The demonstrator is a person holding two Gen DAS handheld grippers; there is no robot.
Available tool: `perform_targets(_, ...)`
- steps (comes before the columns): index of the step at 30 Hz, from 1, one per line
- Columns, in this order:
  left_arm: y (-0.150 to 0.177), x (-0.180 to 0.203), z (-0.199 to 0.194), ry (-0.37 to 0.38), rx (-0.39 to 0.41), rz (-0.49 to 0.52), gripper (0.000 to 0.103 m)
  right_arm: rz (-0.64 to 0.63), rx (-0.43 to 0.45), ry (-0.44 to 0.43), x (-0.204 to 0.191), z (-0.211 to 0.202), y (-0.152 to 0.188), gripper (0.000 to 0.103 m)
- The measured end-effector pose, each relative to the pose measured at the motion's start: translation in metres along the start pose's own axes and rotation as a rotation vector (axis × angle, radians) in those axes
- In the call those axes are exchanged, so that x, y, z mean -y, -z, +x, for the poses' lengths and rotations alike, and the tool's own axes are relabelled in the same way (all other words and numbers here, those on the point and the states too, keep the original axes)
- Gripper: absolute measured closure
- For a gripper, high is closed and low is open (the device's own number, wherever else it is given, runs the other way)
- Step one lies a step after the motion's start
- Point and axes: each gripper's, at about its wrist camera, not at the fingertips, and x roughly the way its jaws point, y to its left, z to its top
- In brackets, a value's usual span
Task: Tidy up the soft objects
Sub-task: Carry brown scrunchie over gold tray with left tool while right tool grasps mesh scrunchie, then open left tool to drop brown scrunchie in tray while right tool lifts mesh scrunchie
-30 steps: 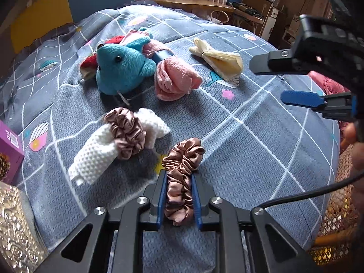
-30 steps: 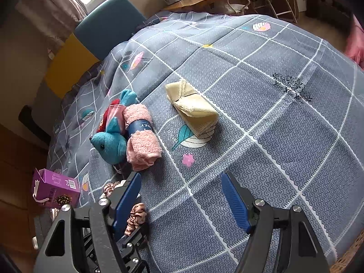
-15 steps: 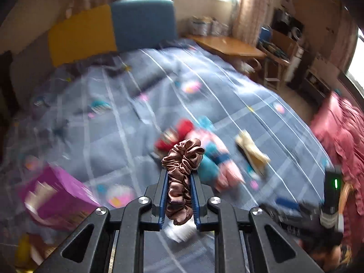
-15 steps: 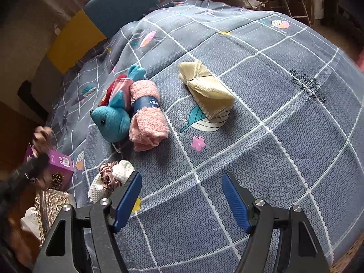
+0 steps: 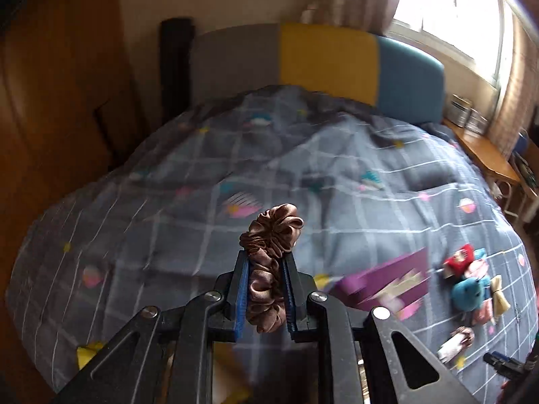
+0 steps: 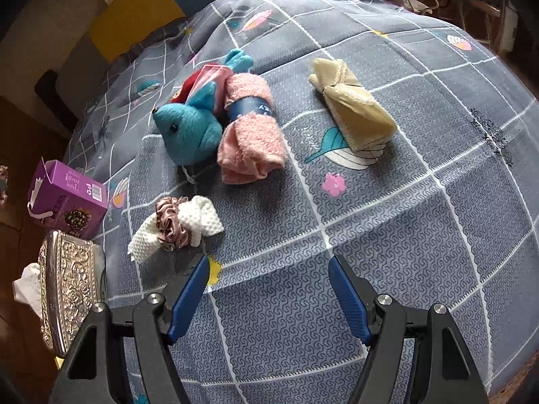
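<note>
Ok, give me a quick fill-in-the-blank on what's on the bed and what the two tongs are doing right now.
1. The left tongs are shut on a brown satin ____.
2. The right tongs are ____ and hold nothing.
3. A second scrunchie is wrapped around a ____ mesh cloth.
4. The teal plush toy touches a rolled ____ towel.

Missing words: scrunchie; open; white; pink

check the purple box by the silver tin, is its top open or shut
Open. In the right wrist view the purple box lies on the bedspread with its end flap lifted beside the silver tin. Contents cannot be seen.
</note>
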Motion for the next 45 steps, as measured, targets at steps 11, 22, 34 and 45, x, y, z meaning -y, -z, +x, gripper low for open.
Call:
perform_targets(11, 0.142, -0.12, -0.039, -0.049, -0.002, -0.218, 0.086, 0.142, -0.055, -0.128, -0.049, 0.042, -0.008, 0.029)
perform_targets(22, 0.227, -0.134, -0.071, -0.101, 0.008, -0.254, 0.085, 0.105, -0.003, 0.052, -0.092, 0.069, -0.027, 0.042)
perform_targets(34, 0.268, -0.14, -0.065, -0.145, -0.057, -0.314, 0.065, -0.063, 0.0, 0.131, -0.093, 0.068, -0.03, 0.065)
perform_targets(45, 0.277, -0.13, -0.093, -0.108, 0.015, -0.246, 0.064, -0.227, 0.06, 0.191, -0.139, 0.04, -0.063, 0.069)
